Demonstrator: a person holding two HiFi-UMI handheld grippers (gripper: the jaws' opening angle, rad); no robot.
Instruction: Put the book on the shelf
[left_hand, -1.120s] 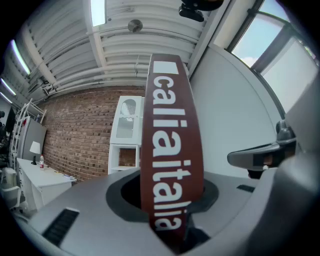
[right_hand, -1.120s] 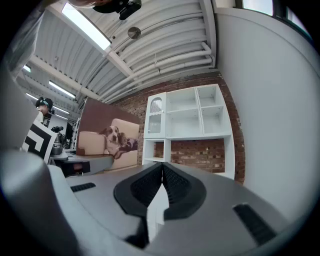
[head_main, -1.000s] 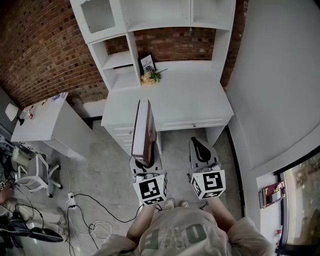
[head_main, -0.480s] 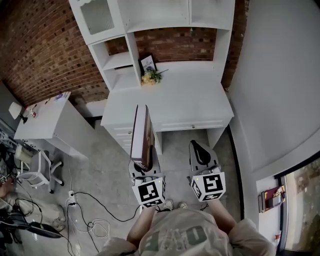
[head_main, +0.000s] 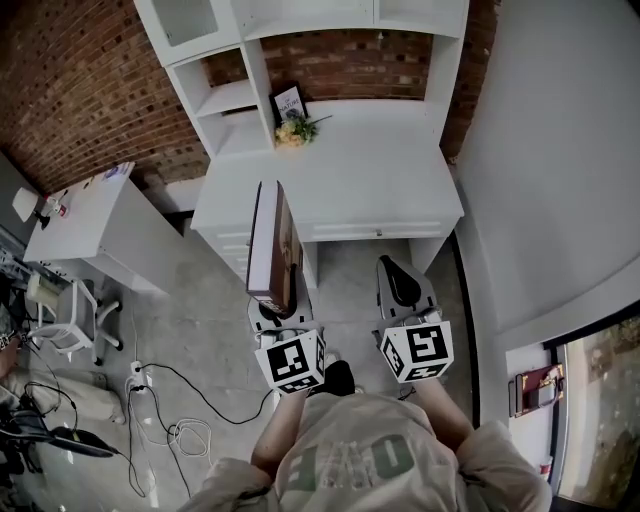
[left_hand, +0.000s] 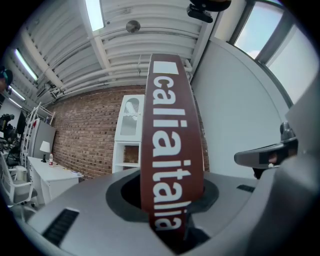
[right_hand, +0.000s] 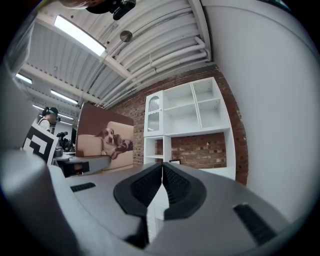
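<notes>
My left gripper (head_main: 274, 310) is shut on a large book (head_main: 271, 245), held upright with its brown spine (left_hand: 171, 150) facing the left gripper view's camera; white letters run along the spine. The book's cover with a dog on a sofa (right_hand: 106, 141) shows in the right gripper view. My right gripper (head_main: 399, 292) hangs beside it, shut and holding nothing, its dark pads (right_hand: 150, 186) pressed together. Ahead stands the white shelf unit (head_main: 235, 98) above a white desk (head_main: 340, 180), against a brick wall. Both grippers are short of the desk's front edge.
A framed picture (head_main: 289, 103) and a small bunch of flowers (head_main: 292, 132) stand on the desk by the shelf. A second white desk (head_main: 95, 228) is at the left, with a chair (head_main: 62, 325) and floor cables (head_main: 170, 400). A white wall (head_main: 550, 160) bounds the right.
Both grippers and the book have shifted slightly left and toward the desk; the view has advanced, so the shelf unit sits higher in the frame. The grip on the book is unchanged.
</notes>
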